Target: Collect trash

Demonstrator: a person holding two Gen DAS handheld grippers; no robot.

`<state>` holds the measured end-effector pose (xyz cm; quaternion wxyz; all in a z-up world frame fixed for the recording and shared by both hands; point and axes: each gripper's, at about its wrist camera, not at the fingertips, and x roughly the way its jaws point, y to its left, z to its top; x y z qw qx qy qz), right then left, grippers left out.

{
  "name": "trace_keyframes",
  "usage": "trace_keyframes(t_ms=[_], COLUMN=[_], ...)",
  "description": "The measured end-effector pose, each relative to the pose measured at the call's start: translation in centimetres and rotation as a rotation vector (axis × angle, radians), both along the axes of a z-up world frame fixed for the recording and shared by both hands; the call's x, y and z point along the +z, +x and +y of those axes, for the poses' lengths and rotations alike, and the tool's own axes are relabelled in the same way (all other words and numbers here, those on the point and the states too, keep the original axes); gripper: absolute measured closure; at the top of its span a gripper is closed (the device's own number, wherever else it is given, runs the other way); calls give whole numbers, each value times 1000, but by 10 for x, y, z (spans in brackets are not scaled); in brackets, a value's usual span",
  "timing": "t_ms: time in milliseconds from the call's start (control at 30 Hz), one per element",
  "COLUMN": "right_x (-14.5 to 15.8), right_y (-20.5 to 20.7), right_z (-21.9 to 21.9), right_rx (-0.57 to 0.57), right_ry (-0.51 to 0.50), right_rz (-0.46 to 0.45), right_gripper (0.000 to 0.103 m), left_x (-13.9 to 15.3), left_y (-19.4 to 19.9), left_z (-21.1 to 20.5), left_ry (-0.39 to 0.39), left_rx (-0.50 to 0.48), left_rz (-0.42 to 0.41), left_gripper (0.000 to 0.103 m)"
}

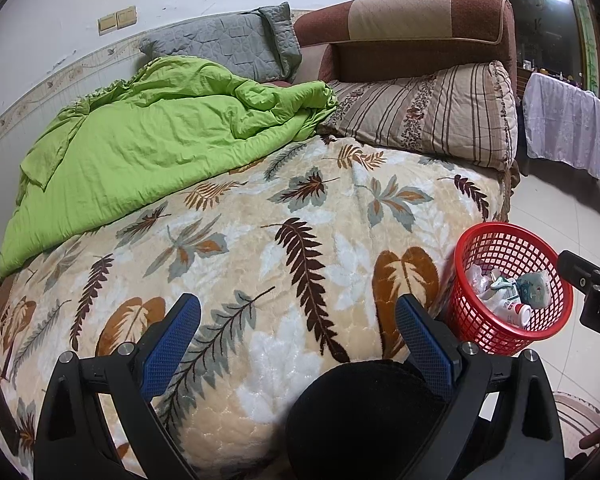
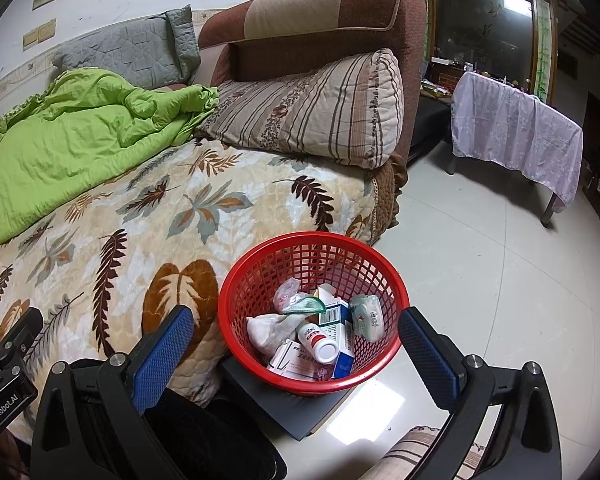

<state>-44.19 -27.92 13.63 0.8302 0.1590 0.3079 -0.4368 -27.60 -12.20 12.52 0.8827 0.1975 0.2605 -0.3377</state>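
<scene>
Left gripper (image 1: 298, 312): jaws spread wide, nothing between them, held over the near part of the bed (image 1: 260, 208), above the leaf-print blanket (image 1: 320, 200). Right gripper (image 2: 296, 326): jaws likewise released and empty, held above the red basket (image 2: 260, 272); fingers (image 2: 162, 354) w/ blue textured pads.

Red basket: mesh plastic, upright, on a dark flat board (image 2: 284, 408) on the tiled floor (image 2: 480, 280), just beside the bed's near right edge, touching or nearly touching the blanket overhang. Contents: white bottle w/ red label (image 2: 318, 340), blue-and-white carton (image 2: 340, 328), white box (image 2: 290, 360), tissue pack (image 2: 366, 316), crumpled white wrappers (image 2: 266, 330).

Bed surface: green quilt (image 1: 140, 140) bunched at the far left side; striped pillow (image 1: 428, 116) at the far right corner against the brown headboard (image 1: 420, 32); grey pillow (image 1: 228, 44) at the far edge by the wall. No loose trash visible on the blanket. Cloth-covered table (image 2: 512, 136) stands well apart, across the floor.
</scene>
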Motion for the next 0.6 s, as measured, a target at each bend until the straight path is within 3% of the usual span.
trace_keyframes(t_ms=[600], right_x=[-7], right_y=[9], right_z=[4], right_rx=[29], right_ry=[-3], right_rz=[12], right_gripper=[0], left_x=[-4], left_y=[2], left_z=[1], left_ry=[-2], left_rx=[23], left_rz=[14], left_gripper=[6])
